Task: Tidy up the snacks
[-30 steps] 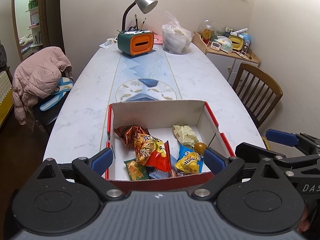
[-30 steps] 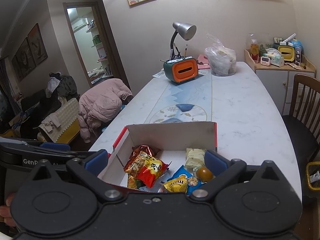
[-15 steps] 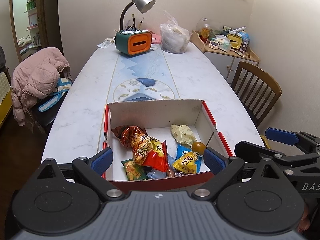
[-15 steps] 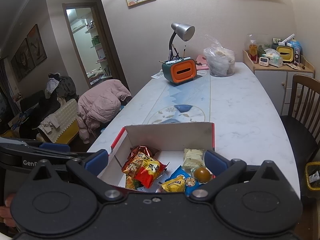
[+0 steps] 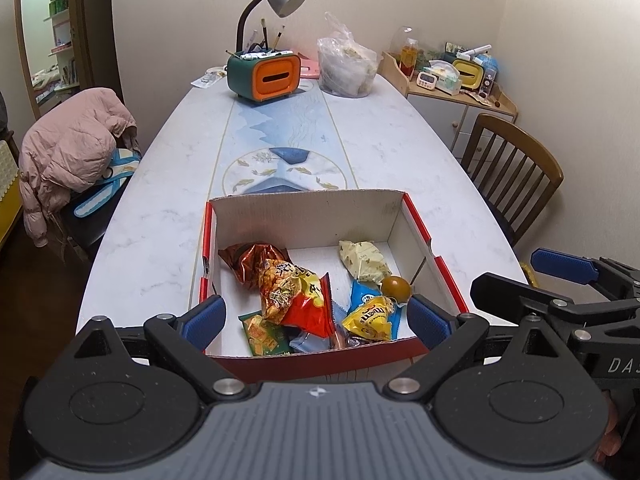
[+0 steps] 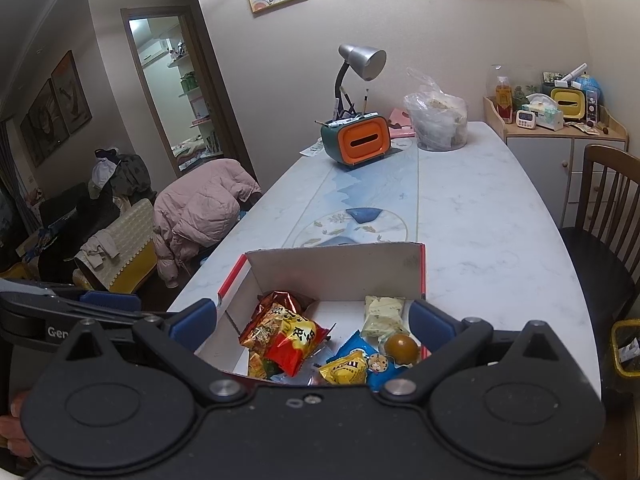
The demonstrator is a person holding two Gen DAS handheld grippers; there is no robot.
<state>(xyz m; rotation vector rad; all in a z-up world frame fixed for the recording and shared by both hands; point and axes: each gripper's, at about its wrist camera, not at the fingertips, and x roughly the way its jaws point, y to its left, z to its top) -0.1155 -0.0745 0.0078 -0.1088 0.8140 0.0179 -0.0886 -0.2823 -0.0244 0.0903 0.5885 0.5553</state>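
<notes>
Corrugated cardboard box (image 5: pixel 304 220), crinkly foil snack packets (image 5: pixel 294 294) inside (one round brown ball), both tools spread apart, empty

the box (image 5: pixel 416 220) is red outside, plain white inside. in it: a red and yellow packet (image 5: pixel 296 296), a yellow one (image 5: pixel 368 318) on blue, a pale cream one (image 5: pixel 362 260), a brown ball (image 5: pixel 395 287). the bench (image 5: pixel 160 216) is white marble with a blue fish pattern. the tongs (image 5: pixel 316 320) are black, pads (image 5: pixel 204 318) blue.

An open red-and-white cardboard box (image 5: pixel 308 216) holds loose snack packets (image 5: pixel 296 296) and 1 brown ball (image 5: pixel 395 287).
</notes>
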